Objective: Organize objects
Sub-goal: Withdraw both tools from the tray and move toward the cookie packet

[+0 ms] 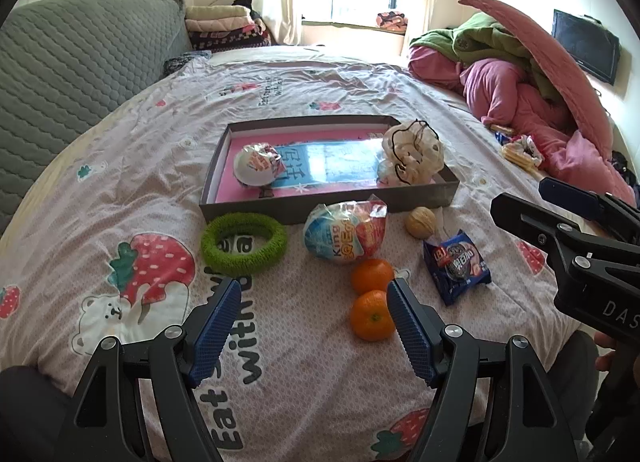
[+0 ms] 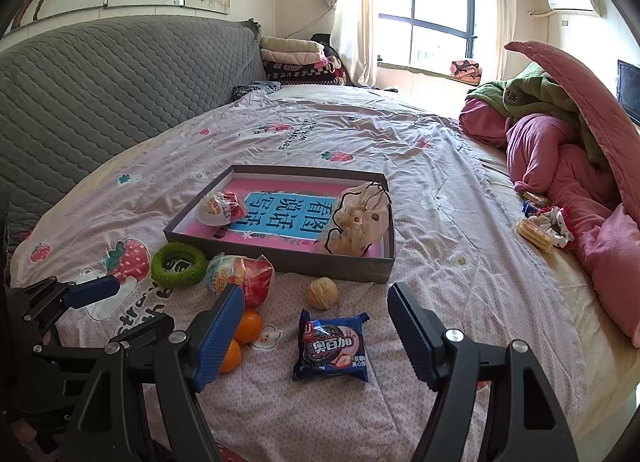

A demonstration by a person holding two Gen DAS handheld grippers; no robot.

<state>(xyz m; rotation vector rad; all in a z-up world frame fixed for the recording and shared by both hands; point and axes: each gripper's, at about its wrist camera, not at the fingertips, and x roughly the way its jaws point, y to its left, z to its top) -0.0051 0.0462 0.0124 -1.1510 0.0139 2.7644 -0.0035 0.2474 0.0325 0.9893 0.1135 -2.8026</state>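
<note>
Blue-padded left gripper (image 1: 314, 302): spread wide, empty, above bedsheet (image 1: 120, 166)
Right gripper (image 2: 316, 304): spread wide, empty
Oranges (image 1: 372, 302): two, touching, just beside left gripper's right finger
Cookie packet (image 2: 332, 348): between right gripper's fingers, ahead
Walnut (image 2: 322, 293): beyond packet
Box (image 2: 280, 258): farther back, holding toy egg (image 2: 222, 208) and pouch (image 2: 360, 222)

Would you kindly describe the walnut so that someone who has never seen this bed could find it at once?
Start at the shallow grey box on the bedsheet and look along its near wall towards the right-hand corner. Just in front of that wall lies the walnut, with the blue biscuit packet nearer still. It is the only small, tan, wrinkled ball; the two oranges to its left are smooth and bright.
</note>
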